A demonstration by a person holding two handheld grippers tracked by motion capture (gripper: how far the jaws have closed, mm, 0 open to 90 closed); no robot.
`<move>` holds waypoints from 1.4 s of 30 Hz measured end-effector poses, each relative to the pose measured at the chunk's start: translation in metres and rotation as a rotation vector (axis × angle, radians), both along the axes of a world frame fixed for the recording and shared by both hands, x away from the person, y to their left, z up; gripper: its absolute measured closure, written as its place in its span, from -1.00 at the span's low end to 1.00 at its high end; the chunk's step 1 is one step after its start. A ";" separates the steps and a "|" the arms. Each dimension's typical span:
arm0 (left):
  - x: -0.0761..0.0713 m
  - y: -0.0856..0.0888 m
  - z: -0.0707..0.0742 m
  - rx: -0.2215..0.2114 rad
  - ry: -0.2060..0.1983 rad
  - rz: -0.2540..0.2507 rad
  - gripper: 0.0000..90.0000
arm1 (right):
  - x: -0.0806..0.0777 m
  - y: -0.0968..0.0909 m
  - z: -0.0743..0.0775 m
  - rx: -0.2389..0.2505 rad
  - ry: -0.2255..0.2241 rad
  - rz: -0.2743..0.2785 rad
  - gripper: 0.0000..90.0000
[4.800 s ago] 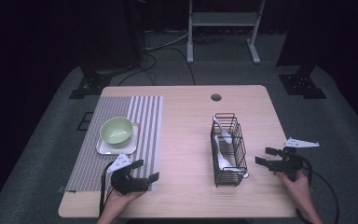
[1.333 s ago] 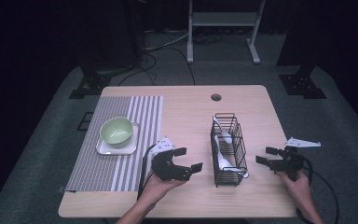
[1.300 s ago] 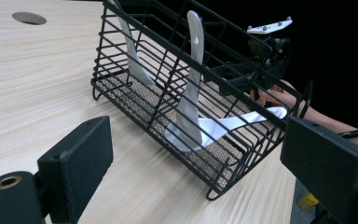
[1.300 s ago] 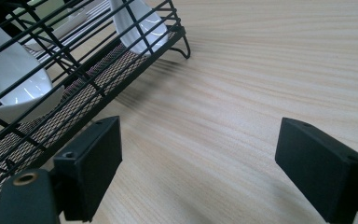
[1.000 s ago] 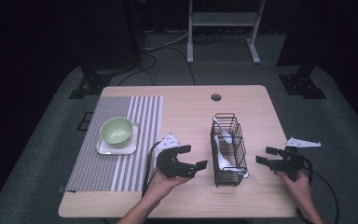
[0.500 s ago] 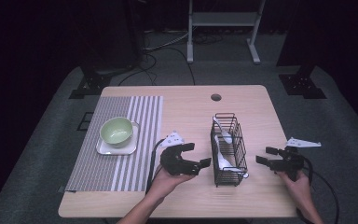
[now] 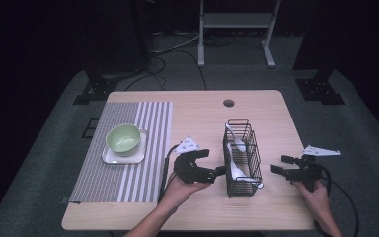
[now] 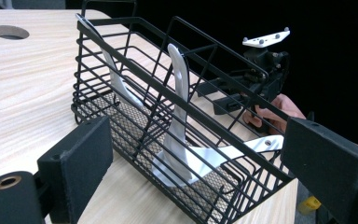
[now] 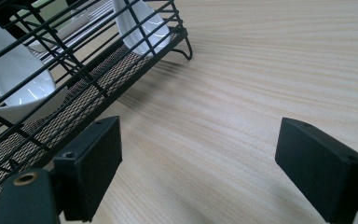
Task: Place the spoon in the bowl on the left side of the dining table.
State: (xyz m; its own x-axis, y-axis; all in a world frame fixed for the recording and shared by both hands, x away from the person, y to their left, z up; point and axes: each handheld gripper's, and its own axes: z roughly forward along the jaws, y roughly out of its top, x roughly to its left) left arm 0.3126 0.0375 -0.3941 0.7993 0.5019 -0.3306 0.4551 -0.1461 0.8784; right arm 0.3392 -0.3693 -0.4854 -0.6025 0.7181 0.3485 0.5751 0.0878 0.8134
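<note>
My high view looks forward and down over the pale wooden table (image 7: 197,106); both gripper views sit close, sharing the black wire basket (image 8: 168,121) from opposite sides.

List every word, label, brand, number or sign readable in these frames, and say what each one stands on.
None: no readable text on anything in these frames.
The wire basket, the white spoons in it, the green bowl, the striped mat and the table carry no print.
The left gripper and right gripper show no label either.
A small yellow bit at the left gripper view's lower right is too blurred to read.
</note>
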 end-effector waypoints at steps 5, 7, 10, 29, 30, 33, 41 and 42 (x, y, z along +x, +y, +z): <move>0.003 -0.004 0.002 0.002 -0.003 0.001 -0.82 | 0.000 0.000 0.000 0.001 -0.001 0.002 -0.70; 0.004 -0.006 0.003 0.001 -0.005 0.003 -0.82 | 0.000 0.000 0.000 0.002 -0.001 0.002 -0.70; 0.005 -0.008 0.004 -0.003 -0.008 0.007 -0.82 | 0.000 0.000 0.000 0.002 -0.001 0.003 -0.70; 0.016 -0.027 0.007 0.003 -0.013 0.012 -0.81 | 0.000 0.000 0.000 0.004 -0.003 0.005 -0.70; 0.017 -0.028 0.007 0.007 -0.013 0.011 -0.81 | 0.000 0.000 0.000 0.004 -0.003 0.005 -0.70; 0.018 -0.031 0.008 0.013 -0.022 0.015 -0.75 | 0.000 0.000 0.000 0.005 -0.004 0.005 -0.70; 0.022 -0.035 0.010 0.016 -0.044 0.044 -0.64 | 0.000 -0.001 0.000 0.011 -0.005 0.004 -0.70; 0.022 -0.035 0.009 0.011 -0.051 0.042 -0.56 | 0.000 -0.001 0.000 0.012 -0.005 0.004 -0.70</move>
